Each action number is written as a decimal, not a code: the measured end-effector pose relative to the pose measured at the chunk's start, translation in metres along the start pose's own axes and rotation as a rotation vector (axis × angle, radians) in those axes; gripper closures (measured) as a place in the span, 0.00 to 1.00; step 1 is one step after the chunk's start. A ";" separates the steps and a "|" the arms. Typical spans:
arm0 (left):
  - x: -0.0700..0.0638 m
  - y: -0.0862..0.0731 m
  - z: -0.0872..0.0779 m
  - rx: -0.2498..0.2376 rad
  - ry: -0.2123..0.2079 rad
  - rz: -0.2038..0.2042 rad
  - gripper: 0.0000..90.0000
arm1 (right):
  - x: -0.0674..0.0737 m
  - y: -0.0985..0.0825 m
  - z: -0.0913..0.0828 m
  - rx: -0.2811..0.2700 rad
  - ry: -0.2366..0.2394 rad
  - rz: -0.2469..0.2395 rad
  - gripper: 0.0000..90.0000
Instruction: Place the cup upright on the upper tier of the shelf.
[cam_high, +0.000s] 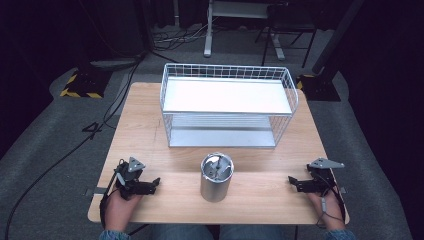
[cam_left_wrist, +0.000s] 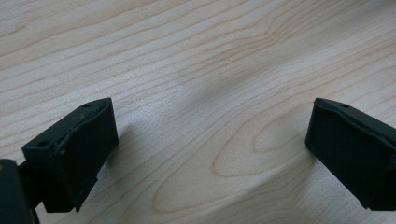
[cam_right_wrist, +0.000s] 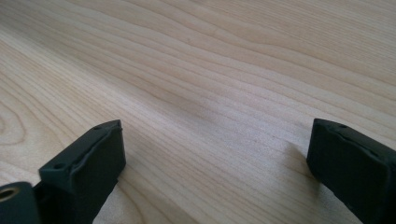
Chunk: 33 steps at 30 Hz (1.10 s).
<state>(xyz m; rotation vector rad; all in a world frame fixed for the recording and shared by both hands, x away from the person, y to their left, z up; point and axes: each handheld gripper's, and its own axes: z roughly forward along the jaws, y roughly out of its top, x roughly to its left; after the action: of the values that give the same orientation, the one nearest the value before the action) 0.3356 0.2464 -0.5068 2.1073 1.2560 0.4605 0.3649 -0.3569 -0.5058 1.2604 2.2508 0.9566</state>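
where grey carpet surrounds, pale wooden table (cam_high: 150, 120)

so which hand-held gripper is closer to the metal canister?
Left. The left hand-held gripper sits just to the left of the metal canister, jaws open and pointing toward it. The right hand-held gripper is farther off on the other side, near the table's right edge.

Upright open metal canister (cam_high: 216, 177) near table's front edge
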 end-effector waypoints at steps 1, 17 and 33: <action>0.000 0.000 -0.001 0.003 0.003 -0.002 0.03 | 0.000 0.000 0.000 -0.001 0.001 -0.002 0.06; -0.005 0.011 -0.023 -0.062 -0.026 -0.017 0.00 | 0.001 0.000 0.000 -0.003 -0.001 0.000 0.07; -0.020 0.027 -0.066 -0.269 -0.126 -0.039 0.00 | 0.001 0.000 -0.001 -0.007 -0.003 0.003 0.08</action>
<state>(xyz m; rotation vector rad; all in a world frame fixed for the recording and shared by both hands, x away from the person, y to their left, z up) 0.3057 0.2419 -0.4394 1.8524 1.0960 0.4451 0.3637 -0.3561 -0.5056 1.2619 2.2421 0.9615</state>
